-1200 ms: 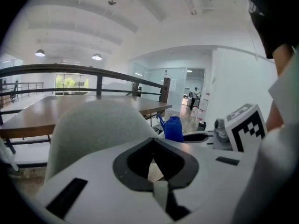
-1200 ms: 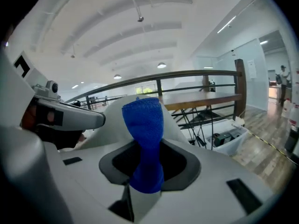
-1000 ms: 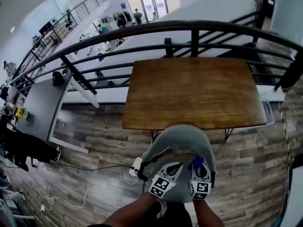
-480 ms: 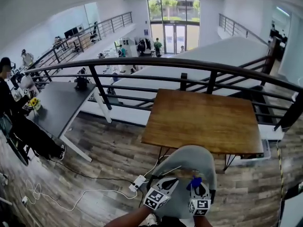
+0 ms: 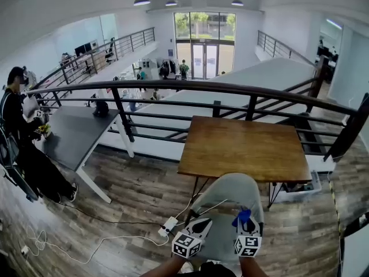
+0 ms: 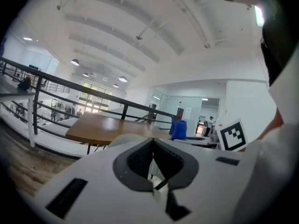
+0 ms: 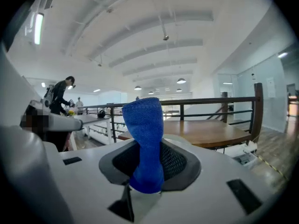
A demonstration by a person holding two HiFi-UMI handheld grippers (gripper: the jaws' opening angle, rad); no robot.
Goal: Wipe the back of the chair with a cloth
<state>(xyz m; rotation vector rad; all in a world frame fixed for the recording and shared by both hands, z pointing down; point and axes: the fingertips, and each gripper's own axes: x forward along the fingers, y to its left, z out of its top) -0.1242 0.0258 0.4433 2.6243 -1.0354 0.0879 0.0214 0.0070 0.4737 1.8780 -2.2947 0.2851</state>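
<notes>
Between the jaws of the right gripper (image 7: 148, 164) I see the blue cloth (image 7: 145, 139). The jaws are closed on its lower end, and the rest of the cloth stands up out of them and leans a little to the left. The dark pads (image 7: 175, 160) press the cloth from both sides.

At the left gripper (image 6: 153, 161) the jaws are together, pad against pad, and they hold nothing. Just beyond their tips the pale rounded top of the chair (image 6: 125, 139) shows, and the same cloth is visible to the right of it.

From the head view, both grippers are side by side at the bottom of the picture, the left one (image 5: 194, 234) beside the right one (image 5: 246, 234). They are over the near edge of the grey chair (image 5: 225, 192), which is its back. The cloth (image 5: 242, 217) points forward from the right gripper over the right part of this back. I cannot tell if it touches the chair or only hangs above it.

The chair is pushed close to a wooden table (image 5: 245, 149), and behind the table runs a dark railing (image 5: 173, 85).
</notes>
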